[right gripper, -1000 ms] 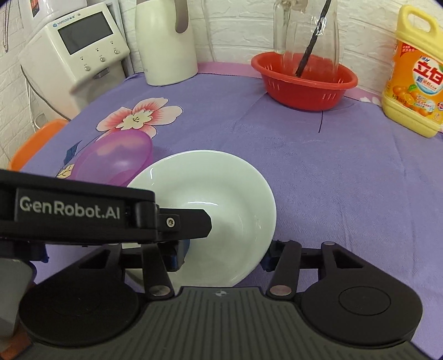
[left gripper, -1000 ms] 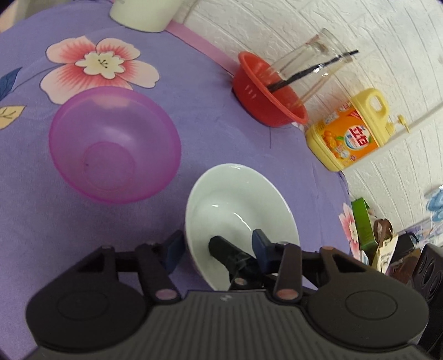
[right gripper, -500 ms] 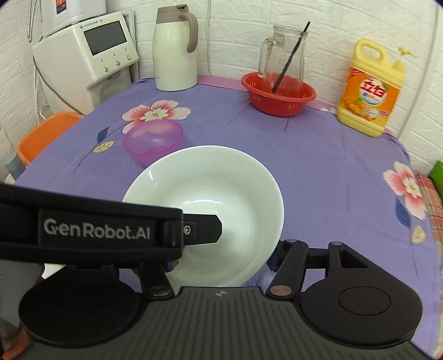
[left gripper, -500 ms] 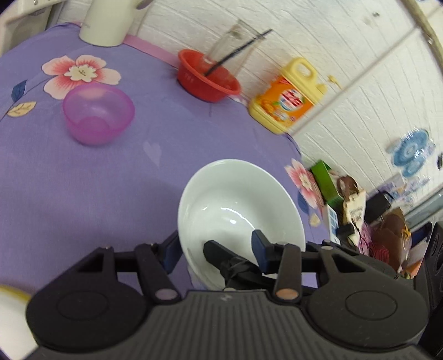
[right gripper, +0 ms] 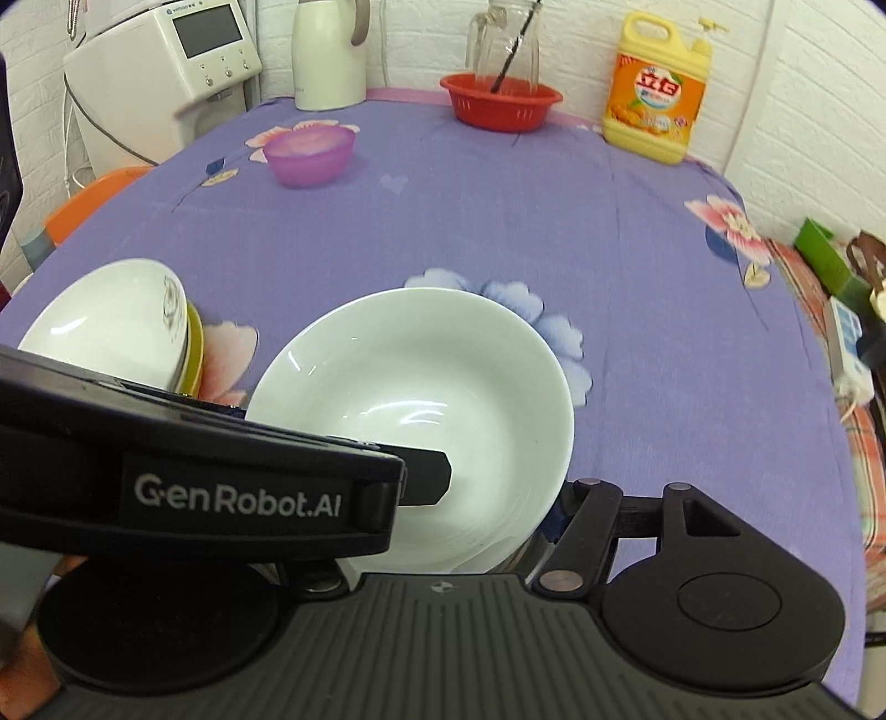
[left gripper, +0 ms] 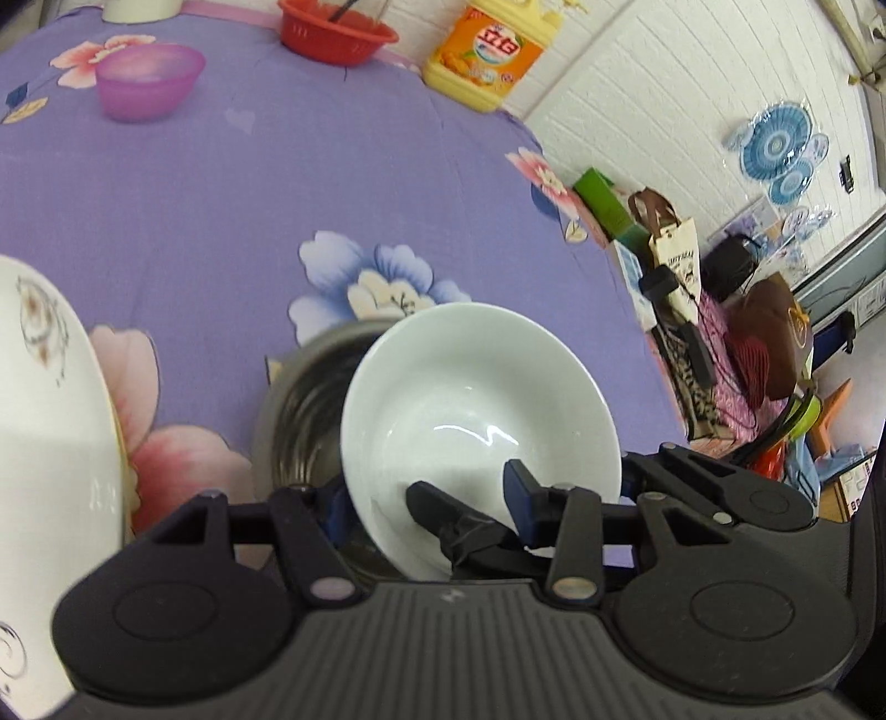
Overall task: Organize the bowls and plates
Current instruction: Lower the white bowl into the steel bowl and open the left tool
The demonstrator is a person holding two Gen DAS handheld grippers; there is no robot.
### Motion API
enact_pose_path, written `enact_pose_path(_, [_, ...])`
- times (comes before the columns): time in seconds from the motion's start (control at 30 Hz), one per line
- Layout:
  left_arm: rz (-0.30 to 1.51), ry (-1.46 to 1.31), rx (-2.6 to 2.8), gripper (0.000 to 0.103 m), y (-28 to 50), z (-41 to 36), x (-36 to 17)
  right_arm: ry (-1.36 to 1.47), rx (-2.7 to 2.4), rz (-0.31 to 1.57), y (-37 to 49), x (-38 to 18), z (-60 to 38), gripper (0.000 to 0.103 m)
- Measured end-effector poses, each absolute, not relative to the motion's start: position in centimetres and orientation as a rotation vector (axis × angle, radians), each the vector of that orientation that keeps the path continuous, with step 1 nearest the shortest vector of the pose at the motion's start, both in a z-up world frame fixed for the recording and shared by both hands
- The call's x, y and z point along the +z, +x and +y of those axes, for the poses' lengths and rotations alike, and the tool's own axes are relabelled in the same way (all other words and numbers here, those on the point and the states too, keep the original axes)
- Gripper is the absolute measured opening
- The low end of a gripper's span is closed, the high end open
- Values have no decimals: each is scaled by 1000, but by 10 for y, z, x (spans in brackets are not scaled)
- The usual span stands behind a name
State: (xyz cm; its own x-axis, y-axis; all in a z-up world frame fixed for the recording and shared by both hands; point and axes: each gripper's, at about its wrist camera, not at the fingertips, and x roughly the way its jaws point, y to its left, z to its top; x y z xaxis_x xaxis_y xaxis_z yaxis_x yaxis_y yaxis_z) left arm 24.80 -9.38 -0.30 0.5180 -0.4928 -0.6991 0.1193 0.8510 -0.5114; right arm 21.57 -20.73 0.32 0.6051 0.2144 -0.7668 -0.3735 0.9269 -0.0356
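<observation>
A plain white bowl (left gripper: 476, 410) (right gripper: 421, 399) is held near the table's front edge, over a steel bowl (left gripper: 299, 410). My left gripper (left gripper: 426, 498) is shut on its near rim, one finger inside and one outside. My right gripper (right gripper: 448, 498) also grips the white bowl's rim, its black finger (left gripper: 443, 515) lying inside the bowl. A white patterned bowl (right gripper: 111, 327) sits on a yellow dish (right gripper: 194, 349) at the left. A purple plastic bowl (right gripper: 309, 150) stands far back on the purple tablecloth (right gripper: 609, 266).
At the back stand a red basket (right gripper: 501, 102) with a glass jug, a yellow detergent bottle (right gripper: 656, 97), a white kettle (right gripper: 329, 52) and a white appliance (right gripper: 166, 72). Bags and boxes (left gripper: 692, 288) lie off the table's right edge.
Both grippers have carried the white bowl back from beside the purple bowl to the table's near edge, now over the steel bowl. The patterned bowl has come into view.
</observation>
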Motion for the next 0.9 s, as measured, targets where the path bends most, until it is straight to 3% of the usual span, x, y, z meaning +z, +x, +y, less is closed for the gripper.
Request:
enact_pose_path(0.17, [954,-409,-375,49,249,-93,-4,-152,363,848,211,-1,-213,101])
enact_pose_path(0.23, [960,-410,-376,68,251,-90,-3,-136,371,832,209,2,-217,99])
enact_pose_path(0.47, [923,-374,-388,82,254,-83,15,-117,349,751,201,20,-230,103])
enact_pose_path(0.9, [715,-229,-315,83,243,-63,59,-45,349,736,209,20,-235,103])
